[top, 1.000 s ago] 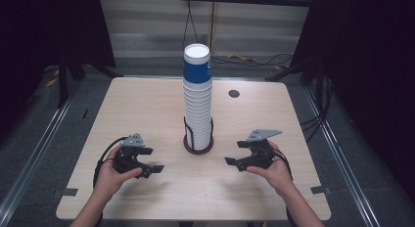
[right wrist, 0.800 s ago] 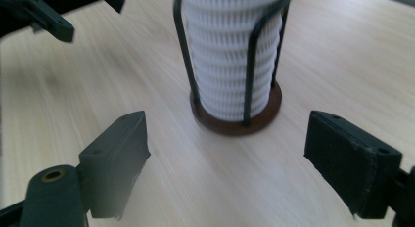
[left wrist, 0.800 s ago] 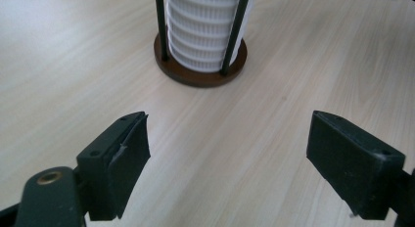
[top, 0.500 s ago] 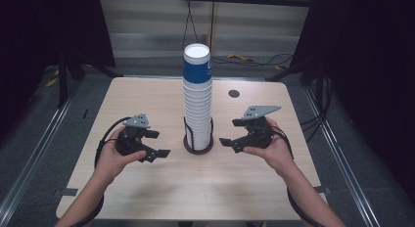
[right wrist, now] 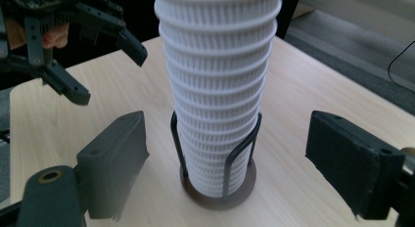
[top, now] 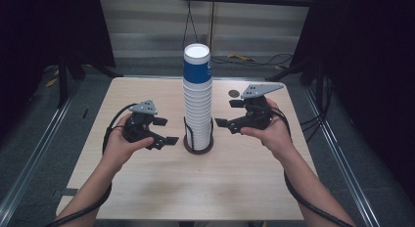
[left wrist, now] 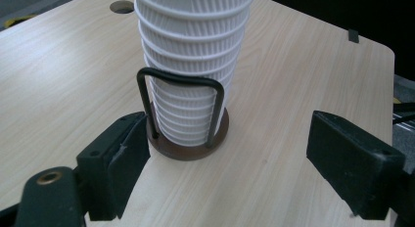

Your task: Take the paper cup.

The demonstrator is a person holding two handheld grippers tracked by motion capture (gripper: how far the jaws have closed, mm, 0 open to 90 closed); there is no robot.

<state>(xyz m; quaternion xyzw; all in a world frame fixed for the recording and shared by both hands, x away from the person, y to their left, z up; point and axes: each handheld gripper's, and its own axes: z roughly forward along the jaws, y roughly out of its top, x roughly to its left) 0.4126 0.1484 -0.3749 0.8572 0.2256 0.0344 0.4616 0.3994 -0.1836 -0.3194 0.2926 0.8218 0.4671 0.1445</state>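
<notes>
A tall stack of white ribbed cups (top: 197,104) with a blue cup on top stands mid-table in a round brown holder (top: 189,147) with black wire loops. My left gripper (top: 165,131) is open just left of the holder, low, jaws pointing at it. My right gripper (top: 226,113) is open just right of the stack, a little higher. In the left gripper view the stack (left wrist: 191,65) and holder (left wrist: 188,149) lie ahead of the left gripper (left wrist: 235,163). In the right gripper view the stack (right wrist: 220,90) stands ahead of the right gripper (right wrist: 235,163), with the left gripper (right wrist: 105,70) beyond it.
The light wooden table (top: 147,188) has a small round hole (top: 234,93) behind the stack on the right. Metal rails (top: 29,163) run along the floor at both sides. Cables (top: 254,58) lie on the floor past the far edge.
Both hands have moved forward and inward, bringing the open grippers close to either side of the cup stack. The stack has not moved.
</notes>
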